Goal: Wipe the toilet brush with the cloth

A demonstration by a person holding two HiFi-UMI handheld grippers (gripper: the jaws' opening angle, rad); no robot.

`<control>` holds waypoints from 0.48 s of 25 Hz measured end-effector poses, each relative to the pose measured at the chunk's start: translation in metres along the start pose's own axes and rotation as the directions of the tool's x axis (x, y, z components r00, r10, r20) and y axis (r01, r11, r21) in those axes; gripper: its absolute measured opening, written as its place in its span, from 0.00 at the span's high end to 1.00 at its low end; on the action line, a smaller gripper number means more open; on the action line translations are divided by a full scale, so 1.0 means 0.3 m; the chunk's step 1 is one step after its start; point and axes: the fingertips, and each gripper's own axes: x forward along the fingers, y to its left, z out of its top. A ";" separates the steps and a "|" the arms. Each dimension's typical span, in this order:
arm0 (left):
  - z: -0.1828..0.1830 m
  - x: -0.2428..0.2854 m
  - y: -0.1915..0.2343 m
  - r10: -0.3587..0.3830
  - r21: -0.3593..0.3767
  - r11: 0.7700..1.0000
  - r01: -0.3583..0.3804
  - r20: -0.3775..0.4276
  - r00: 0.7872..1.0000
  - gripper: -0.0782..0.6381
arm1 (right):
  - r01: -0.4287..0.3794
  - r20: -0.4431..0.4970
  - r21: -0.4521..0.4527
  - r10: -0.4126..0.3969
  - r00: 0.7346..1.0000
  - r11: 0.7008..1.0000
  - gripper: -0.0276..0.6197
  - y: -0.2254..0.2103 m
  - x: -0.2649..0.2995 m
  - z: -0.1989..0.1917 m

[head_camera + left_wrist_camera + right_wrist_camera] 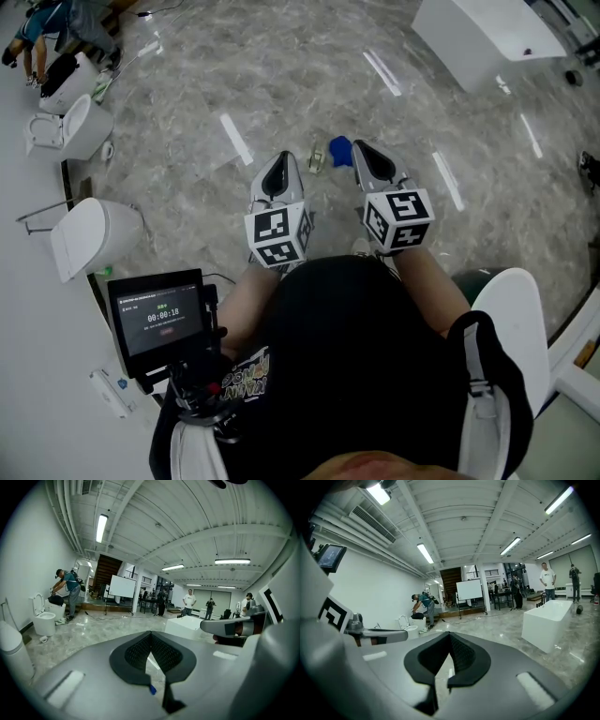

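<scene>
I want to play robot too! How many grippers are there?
2. The left gripper is left of middle in the head view, and the right gripper is just beside it to the right. Both are shut. None seems hidden.

A shiny grey floor (281,84)
Two white toilets (73,127) stand on it at the left, a white tub (487,37) at the far right, a small blue thing (339,150) between.

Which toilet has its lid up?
The far toilet, further along the wall, has its lid raised. The near toilet has its lid shut.
</scene>
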 end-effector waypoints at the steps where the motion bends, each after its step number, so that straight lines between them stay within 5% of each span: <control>1: 0.000 0.000 -0.001 -0.002 0.003 1.000 0.002 -0.001 1.000 0.89 | -0.002 0.002 -0.002 0.002 1.000 1.000 0.95 0.004 0.000 0.001; 12: 0.001 -0.006 -0.034 -0.036 0.039 0.999 0.036 -0.007 0.999 0.89 | -0.001 0.012 0.008 0.001 1.000 1.000 0.96 0.018 -0.015 -0.003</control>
